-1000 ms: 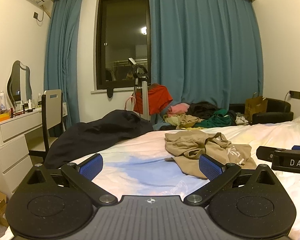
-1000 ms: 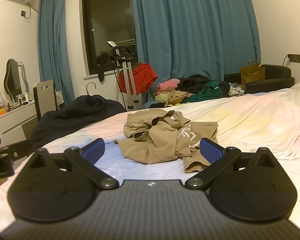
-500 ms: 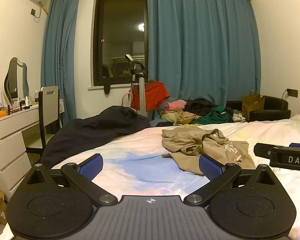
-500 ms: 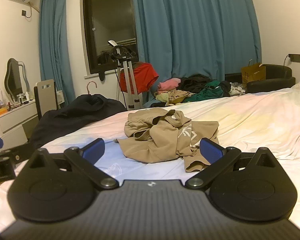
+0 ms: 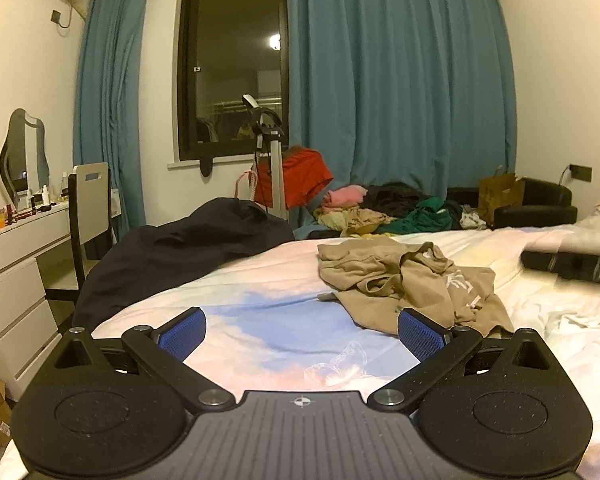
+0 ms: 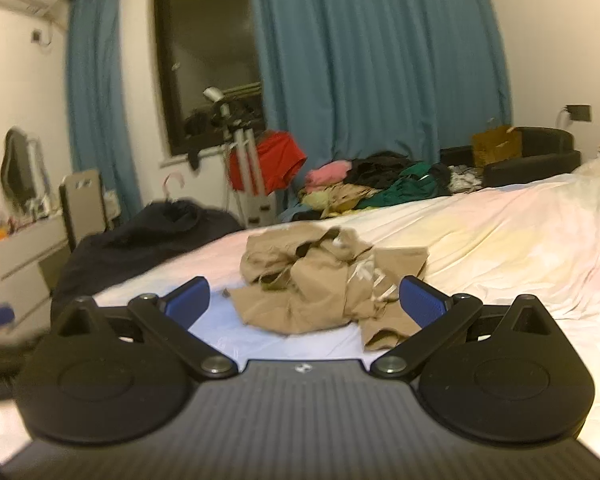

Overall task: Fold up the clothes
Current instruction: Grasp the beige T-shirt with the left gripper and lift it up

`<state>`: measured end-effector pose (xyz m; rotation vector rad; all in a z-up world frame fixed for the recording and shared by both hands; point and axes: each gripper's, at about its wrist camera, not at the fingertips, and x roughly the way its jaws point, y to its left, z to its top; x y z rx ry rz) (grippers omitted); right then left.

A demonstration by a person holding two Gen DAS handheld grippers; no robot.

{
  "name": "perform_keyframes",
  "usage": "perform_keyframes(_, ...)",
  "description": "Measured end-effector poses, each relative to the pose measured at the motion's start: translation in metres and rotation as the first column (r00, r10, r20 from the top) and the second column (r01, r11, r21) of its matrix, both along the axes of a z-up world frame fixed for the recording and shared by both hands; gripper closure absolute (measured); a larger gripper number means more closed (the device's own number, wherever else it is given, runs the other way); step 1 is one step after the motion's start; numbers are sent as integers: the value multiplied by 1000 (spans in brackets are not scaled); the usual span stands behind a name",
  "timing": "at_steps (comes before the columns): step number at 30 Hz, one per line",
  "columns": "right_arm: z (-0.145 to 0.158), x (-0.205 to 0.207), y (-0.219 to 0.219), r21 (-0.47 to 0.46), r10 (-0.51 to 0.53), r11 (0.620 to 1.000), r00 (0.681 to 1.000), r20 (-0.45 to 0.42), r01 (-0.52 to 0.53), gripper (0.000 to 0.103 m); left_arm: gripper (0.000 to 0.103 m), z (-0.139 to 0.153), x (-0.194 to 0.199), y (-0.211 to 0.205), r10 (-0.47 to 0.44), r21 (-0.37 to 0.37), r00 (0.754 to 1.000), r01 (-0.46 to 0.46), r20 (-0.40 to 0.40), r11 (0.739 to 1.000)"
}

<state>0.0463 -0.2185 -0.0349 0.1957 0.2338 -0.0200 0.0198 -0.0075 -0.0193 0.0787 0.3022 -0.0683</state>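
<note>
Hovering, both claws: above the bed, neither touching anything.
Left claw (image 5: pixel 302 334): spread wide, blue pads far apart, nothing between them. Bare bed sheet (image 5: pixel 284 320) shows in the gap.
Right claw (image 6: pixel 305 300): spread wide too, empty. Its view is motion-blurred.
Right claw in the left view: dark blurred bar (image 5: pixel 572 266) at the right edge; jaw state unreadable from there.
Tan garment (image 5: pixel 408 280): crumpled heap on the bed, unfolded, pale print partly showing. In the left view it sits ahead and right of centre, and the right pad (image 5: pixel 420 338) overlaps its near edge in the frame; contact can't be confirmed.
Tan garment, right view (image 6: pixel 324 284): ahead of the claw, roughly centred between the pads, lower hem near the right pad (image 6: pixel 422 304). No grip.
Bed sheet (image 6: pixel 500 248): white with pastel blue, pink and yellow patches, wrinkled.
Black garment (image 5: pixel 180 252): draped over the bed's far left corner, well apart from the tan one.
Clothes pile (image 5: pixel 388 212): pink, black, green and yellow items beyond the bed, under the blue curtains (image 5: pixel 400 80).
Red garment (image 5: pixel 304 178): hung on a stand (image 5: pixel 276 168) by the dark window (image 5: pixel 232 72).
Left side: white dresser (image 5: pixel 16 264) with mirror (image 5: pixel 22 156), chair (image 5: pixel 88 204) beside it.
</note>
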Motion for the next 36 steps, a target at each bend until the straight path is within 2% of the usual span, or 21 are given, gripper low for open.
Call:
perform_keyframes(4,34,-4,-17,92,-74,994,989,125,63,0,0,-1,26,-5,-36,21,999,37,-25,999)
perform_keyframes(8,58,8,-44,206,-70,978,979,189,30,0,0,-8,76,-17,-74,65,994,79,-76,995)
perform_keyframes(16,-13,54,-62,96,-174,981,982,71,167,0,0,-44,223,-85,-114,185,983,140,-141,973)
perform_keyframes(18,-30,70,-71,116,-211,971,977,11,208,0,0,-53,259,-102,-92,204,987,117,-128,972)
perform_keyframes(21,-48,89,-81,181,-229,956,973,-33,232,0,0,-63,308,-125,-139,197,982,163,-130,967)
perform_keyframes(24,-64,107,-83,190,-239,950,968,-77,250,0,0,-79,339,-149,-181,267,974,212,-136,940)
perform_keyframes(26,-76,118,-83,198,-240,946,965,-104,257,0,0,-91,355,-164,-155,351,981,186,-117,918)
perform_keyframes(27,-82,123,-83,205,-238,944,964,-116,258,0,0,-94,362,-167,-130,370,987,157,-96,916)
perform_keyframes(30,-89,129,-82,215,-234,942,964,-125,257,0,0,-89,379,-159,12,346,1000,-20,26,938)
perform_keyframes(32,-90,130,-82,218,-233,942,965,-121,255,0,0,-74,377,-146,119,263,978,-161,169,951)
perform_keyframes(34,-92,131,-81,220,-232,942,966,-117,253,0,0,-56,371,-132,198,183,947,-247,251,952)
perform_keyframes(36,-93,132,-81,223,-231,942,966,-113,252,0,0,-34,359,-118,249,143,920,-302,302,943)
